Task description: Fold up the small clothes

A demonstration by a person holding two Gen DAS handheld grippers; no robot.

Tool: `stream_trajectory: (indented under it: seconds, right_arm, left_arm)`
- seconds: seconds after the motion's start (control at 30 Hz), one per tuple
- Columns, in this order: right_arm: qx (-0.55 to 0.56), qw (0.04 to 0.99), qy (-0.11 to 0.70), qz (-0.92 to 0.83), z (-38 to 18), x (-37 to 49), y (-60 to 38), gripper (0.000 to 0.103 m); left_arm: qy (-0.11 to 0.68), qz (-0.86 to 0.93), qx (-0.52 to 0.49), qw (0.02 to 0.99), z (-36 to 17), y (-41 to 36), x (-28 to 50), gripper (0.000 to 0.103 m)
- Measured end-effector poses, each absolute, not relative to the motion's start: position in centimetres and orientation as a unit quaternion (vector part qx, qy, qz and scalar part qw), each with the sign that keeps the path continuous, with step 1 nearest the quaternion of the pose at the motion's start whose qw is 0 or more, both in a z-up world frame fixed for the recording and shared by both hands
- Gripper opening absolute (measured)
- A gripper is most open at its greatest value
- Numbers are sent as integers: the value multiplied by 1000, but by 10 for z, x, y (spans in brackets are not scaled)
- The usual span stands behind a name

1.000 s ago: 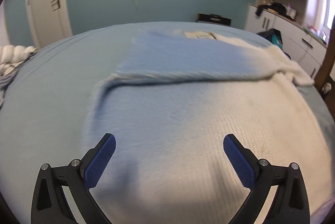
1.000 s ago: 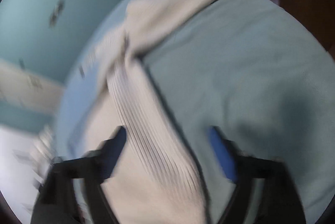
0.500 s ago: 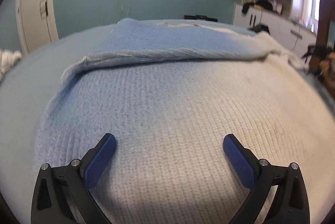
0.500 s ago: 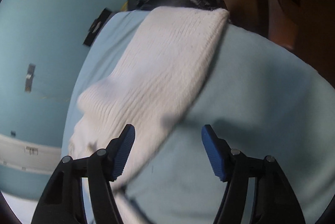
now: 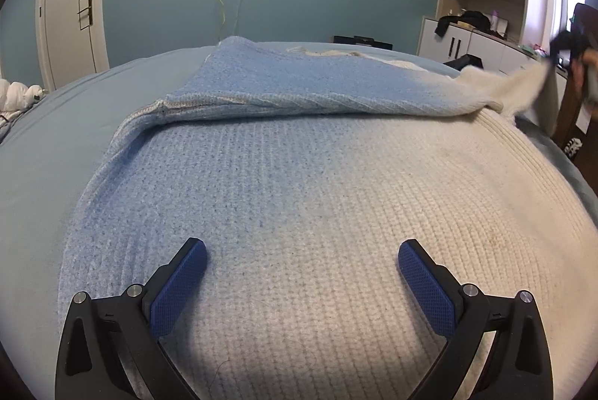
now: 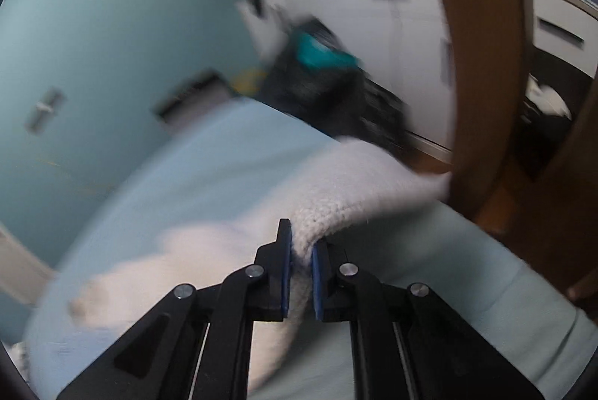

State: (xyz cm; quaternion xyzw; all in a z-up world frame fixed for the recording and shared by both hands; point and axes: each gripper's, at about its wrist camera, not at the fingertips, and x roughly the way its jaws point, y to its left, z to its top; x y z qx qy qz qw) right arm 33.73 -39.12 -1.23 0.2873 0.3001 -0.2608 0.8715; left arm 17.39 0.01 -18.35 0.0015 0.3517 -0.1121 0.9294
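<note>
No writing is readable. The right gripper (image 6: pixel 300 260) is clamped on the sweater's (image 5: pixel 317 194) blurred, probably sleeve, edge; the left gripper (image 5: pixel 301 267) is spread apart.

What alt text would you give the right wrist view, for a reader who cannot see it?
The right gripper is shut on a fold of the white knit sleeve, lifting it off the light blue bed cover. Behind, blurred, are a teal wall, white cabinets and a wooden frame.
</note>
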Motion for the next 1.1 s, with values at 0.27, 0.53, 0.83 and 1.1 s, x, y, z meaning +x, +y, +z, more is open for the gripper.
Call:
stream_trajectory:
  seconds: [0.27, 0.53, 0.83, 1.1]
  right_arm:
    - [409, 852, 325, -28, 11, 303, -343, 71]
    - [611, 735, 273, -113, -71, 184, -415, 74]
    - [720, 625, 252, -167, -179, 181, -419, 74]
    - [466, 751, 394, -254, -150, 247, -448, 7]
  left_arm:
    - [352, -110, 5, 929, -184, -4, 176, 103]
    - [350, -107, 6, 931, -185, -6, 176, 103]
    - [350, -106, 7, 931, -185, -7, 176, 103]
    - [348, -105, 6, 932, -185, -7, 176, 103]
